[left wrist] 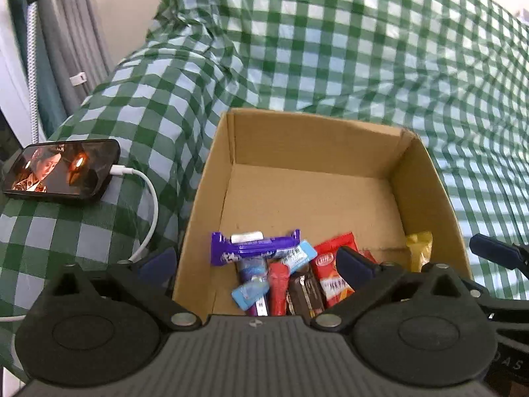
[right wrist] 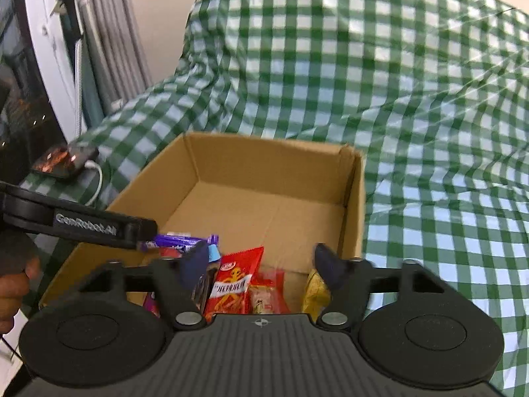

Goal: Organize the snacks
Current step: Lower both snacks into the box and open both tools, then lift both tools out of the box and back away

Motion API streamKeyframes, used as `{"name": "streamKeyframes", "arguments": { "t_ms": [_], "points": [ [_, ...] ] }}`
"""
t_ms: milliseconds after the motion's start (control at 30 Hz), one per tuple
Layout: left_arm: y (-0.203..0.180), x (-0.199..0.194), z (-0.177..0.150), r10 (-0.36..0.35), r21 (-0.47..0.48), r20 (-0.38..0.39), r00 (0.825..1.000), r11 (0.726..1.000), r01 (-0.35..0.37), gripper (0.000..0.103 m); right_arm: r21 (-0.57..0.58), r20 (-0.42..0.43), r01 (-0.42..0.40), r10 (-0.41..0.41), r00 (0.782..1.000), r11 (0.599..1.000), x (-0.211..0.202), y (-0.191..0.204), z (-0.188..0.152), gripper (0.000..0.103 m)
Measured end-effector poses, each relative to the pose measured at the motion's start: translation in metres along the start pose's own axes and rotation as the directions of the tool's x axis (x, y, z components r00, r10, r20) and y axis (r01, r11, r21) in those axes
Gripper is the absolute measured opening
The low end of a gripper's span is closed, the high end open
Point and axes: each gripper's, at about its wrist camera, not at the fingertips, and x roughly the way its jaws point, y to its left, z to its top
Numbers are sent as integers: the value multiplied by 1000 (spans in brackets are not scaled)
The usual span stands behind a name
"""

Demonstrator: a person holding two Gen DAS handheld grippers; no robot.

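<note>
Purple snack bar (left wrist: 254,246) crosswise in box (left wrist: 317,152)

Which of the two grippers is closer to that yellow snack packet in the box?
Right. The right gripper has one finger right at the yellow packet; the left gripper sits across the box over the purple bar.

Box on cloth-covered surface, snacks bunched at its near end.

Cardboard box (left wrist: 330,152) sits on the checked cloth (left wrist: 363,49); far half of its floor is bare. Snack packets (left wrist: 281,274) lie piled against the near wall, one bar (left wrist: 254,248) lying crosswise on top of the pile, one packet (left wrist: 420,248) apart in the near right corner. Phone (left wrist: 62,170) lies on the cloth left of the box, cable (left wrist: 148,205) running from it toward the near edge. Curtain (left wrist: 69,33) hangs behind, far left.
</note>
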Motion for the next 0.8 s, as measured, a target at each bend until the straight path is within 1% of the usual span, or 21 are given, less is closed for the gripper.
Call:
{"name": "streamKeyframes", "arguments": {
  "t_ms": [133, 200, 300, 333, 500, 567, 667, 800],
  "points": [
    [-1, -8, -5, 5, 9, -50, 999, 1000, -5, 103, 8, -23, -2, 3, 1000, 1000, -12, 3, -9, 81],
    [-1, -14, -9, 4, -4, -67, 998, 1000, -4, 103, 16, -36, 3, -3, 999, 1000, -19, 6, -14, 83],
    [-2, -25, -18, -8, -26, -80, 997, 1000, 5, 103, 30, -44, 28, -26, 999, 999, -32, 12, -21, 89],
    [-2, -30, -22, -9, -29, -80, 997, 1000, 7, 103, 35, -43, 36, -34, 998, 999, -37, 14, -23, 92],
    [-4, -63, -42, -8, -22, -70, 997, 1000, 6, 103, 52, -52, 56, -53, 997, 997, -63, 26, -36, 98],
    [-5, -75, -49, -8, -14, -70, 997, 1000, 7, 103, 45, -43, 76, -74, 996, 996, -74, 33, -42, 101],
    [-7, -91, -61, 1, -3, -62, 998, 1000, -1, 103, 28, -30, 99, -98, 995, 995, -90, 43, -50, 102],
    [-9, -109, -74, 25, 9, -55, 998, 1000, -25, 103, -9, -6, 109, -109, 994, 994, -111, 56, -60, 102]
  ]
}}
